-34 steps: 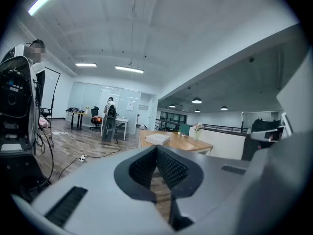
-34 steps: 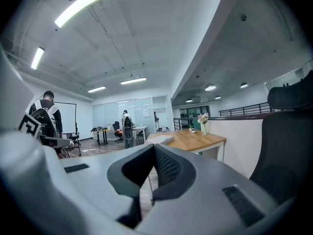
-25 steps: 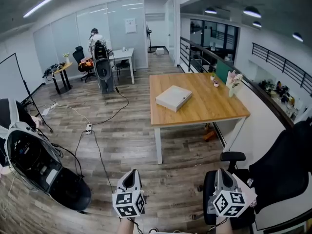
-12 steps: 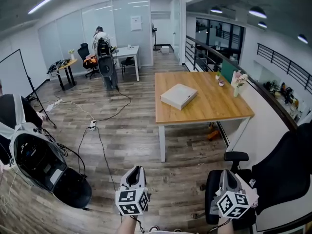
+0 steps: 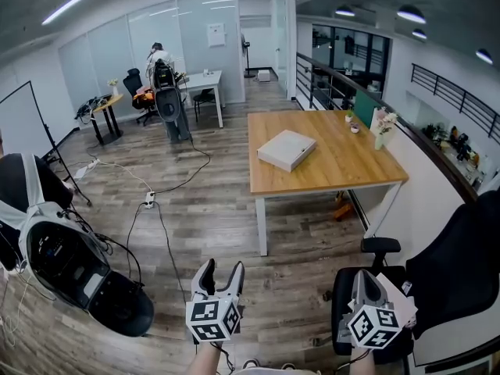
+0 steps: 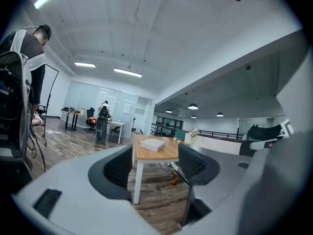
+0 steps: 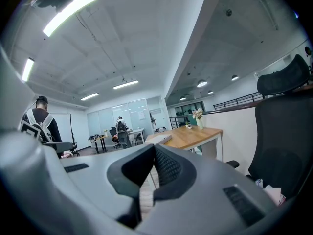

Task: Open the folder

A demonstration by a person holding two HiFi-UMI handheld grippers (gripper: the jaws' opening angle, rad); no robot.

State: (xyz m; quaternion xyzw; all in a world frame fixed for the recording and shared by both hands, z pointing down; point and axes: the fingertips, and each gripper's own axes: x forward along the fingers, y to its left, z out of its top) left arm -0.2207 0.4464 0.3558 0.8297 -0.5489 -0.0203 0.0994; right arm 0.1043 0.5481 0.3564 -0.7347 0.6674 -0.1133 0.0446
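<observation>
well apart from the flat white closed folder (image 5: 287,149), lying near the middle of the light wooden white-legged table (image 5: 344,170) across the room. grey two-jaw left gripper (image 5: 221,272) held low and level, jaws opening with nothing between, probably readied early for the cover edge. grey right gripper (image 5: 365,280) beside it, clenched and empty, likely just carried.
</observation>
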